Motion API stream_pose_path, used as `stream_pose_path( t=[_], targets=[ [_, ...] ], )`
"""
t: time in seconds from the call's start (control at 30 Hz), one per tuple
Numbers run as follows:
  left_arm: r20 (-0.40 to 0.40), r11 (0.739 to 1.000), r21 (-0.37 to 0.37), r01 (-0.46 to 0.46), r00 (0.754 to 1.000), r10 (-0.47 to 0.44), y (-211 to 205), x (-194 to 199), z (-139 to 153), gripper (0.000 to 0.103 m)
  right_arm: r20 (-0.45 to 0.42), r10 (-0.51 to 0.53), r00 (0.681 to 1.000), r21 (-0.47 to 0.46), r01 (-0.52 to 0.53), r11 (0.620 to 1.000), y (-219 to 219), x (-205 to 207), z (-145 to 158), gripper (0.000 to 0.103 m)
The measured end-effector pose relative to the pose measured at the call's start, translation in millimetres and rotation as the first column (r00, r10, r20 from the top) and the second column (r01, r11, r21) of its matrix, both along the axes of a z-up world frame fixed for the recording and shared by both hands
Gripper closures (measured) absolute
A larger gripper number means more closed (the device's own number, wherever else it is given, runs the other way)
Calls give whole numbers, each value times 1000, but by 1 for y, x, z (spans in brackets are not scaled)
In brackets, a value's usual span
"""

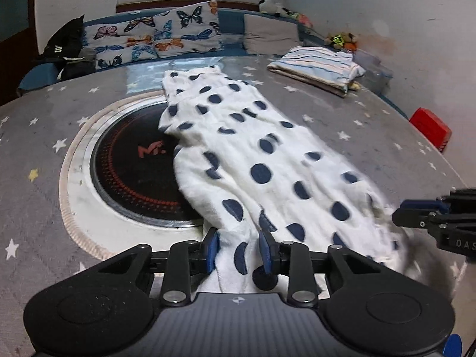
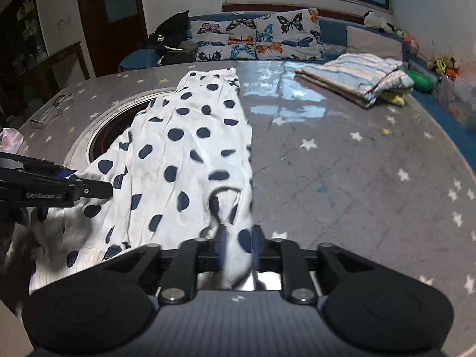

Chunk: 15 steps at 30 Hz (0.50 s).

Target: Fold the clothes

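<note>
Already one striped folded garment [image 1: 316, 67] sits aside on the grey star-patterned bench [image 1: 44, 178]. Meanwhile the white navy-dotted garment [image 1: 238, 148] lies unfolded, near hem clamped in the left gripper [image 1: 238, 251] and right gripper [image 2: 238, 248].

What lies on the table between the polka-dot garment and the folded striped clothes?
Nothing. Between the polka-dot garment and the folded striped clothes there is only bare table, with its grey star-printed cover under a glossy sheet. The right wrist view shows it best.
</note>
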State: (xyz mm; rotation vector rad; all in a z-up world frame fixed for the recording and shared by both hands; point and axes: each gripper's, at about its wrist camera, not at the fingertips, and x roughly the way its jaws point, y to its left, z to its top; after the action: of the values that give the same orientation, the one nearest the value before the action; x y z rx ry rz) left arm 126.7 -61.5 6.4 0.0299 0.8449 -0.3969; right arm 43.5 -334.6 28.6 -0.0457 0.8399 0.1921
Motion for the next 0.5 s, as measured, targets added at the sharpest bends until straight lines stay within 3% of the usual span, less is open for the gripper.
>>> stream_pose_path(
  t=[0.07, 0.23, 0.3, 0.5],
  targets=[
    [12, 1000, -3, 1, 1000, -1, -1, -1, 5, 58, 22, 11, 1000, -24, -10, 1000, 1, 8, 7, 81],
    [42, 999, 0, -45, 998, 45, 9, 9, 17, 45, 62, 56, 997, -44, -53, 998, 6, 48, 18, 77],
    [50, 997, 5, -72, 996, 72, 14, 15, 20, 43, 72, 75, 995, -45, -71, 996, 12, 74, 21, 71],
    [39, 983, 18, -181, 983, 180, 34, 44, 19, 37, 93, 100, 991, -7, -100, 995, 30, 161, 28, 70]
  ],
)
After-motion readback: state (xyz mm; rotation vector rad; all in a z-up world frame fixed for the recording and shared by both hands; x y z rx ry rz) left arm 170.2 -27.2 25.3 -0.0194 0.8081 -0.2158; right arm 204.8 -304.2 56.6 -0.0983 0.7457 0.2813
